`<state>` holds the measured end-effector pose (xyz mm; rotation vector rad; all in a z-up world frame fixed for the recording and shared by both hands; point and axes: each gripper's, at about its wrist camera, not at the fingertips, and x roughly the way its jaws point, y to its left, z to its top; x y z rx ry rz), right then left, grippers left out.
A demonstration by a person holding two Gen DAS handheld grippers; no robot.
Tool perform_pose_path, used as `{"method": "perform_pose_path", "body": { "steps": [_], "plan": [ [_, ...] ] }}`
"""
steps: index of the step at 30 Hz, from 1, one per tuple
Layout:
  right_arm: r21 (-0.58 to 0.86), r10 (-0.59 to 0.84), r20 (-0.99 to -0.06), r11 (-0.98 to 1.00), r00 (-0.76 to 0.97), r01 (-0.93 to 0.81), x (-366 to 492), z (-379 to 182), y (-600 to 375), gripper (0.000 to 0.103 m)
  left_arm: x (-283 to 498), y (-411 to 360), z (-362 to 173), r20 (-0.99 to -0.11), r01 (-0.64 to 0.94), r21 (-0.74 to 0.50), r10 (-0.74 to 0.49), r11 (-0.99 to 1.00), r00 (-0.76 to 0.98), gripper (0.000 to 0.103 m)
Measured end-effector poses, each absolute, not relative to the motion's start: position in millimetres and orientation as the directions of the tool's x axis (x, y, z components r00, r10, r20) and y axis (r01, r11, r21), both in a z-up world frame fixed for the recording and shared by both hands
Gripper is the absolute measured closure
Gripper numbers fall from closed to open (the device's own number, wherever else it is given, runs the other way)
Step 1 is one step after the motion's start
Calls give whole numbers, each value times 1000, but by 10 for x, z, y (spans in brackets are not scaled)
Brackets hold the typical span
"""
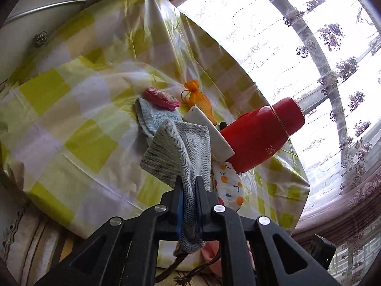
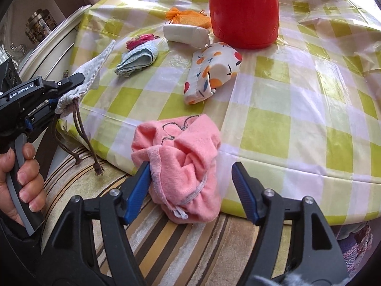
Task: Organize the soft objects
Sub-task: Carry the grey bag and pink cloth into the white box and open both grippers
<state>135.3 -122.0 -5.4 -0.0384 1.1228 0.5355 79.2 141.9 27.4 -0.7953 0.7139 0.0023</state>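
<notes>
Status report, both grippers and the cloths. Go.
Left gripper shut on grey drawstring pouch, lifted off table. Right gripper open around pink cloth at table edge. Nothing in the way.

**Daylight from a blown-out window, fisheye bending at the rims**

In the left wrist view the curtained window (image 1: 297,47) from twelve to four o'clock is overexposed to white. Glare streaks the glossy checked tablecloth (image 1: 78,109) toward eleven o'clock. In the right wrist view light is even and bright, with sheen on the tablecloth at one o'clock. Both views curve strongly and go black in the corners.
</notes>
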Motion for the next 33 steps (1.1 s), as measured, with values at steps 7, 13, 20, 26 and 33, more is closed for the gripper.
{"method": "perform_pose_path", "body": {
  "steps": [7,13,20,26,33],
  "plan": [
    [233,411,-852,852,323,-469,1271,-43,-1160,75,732,1151,285,-592,-205,-626,-288,752,753,94],
    [230,409,-816,878,407,-421,1144,138,-1425,76,675,827,404,-584,-131,-587,-306,799,752,94],
    [223,369,-779,919,506,-326,961,373,-1988,77,670,403,485,-571,-37,-587,-381,809,728,94],
    [206,279,-774,960,568,-191,794,511,-2738,77,681,-190,534,-560,81,-599,-490,796,668,94],
    [158,129,-784,987,607,-5,529,560,-3595,77,650,-1102,615,-547,274,-602,-638,750,542,94]
  ]
}}
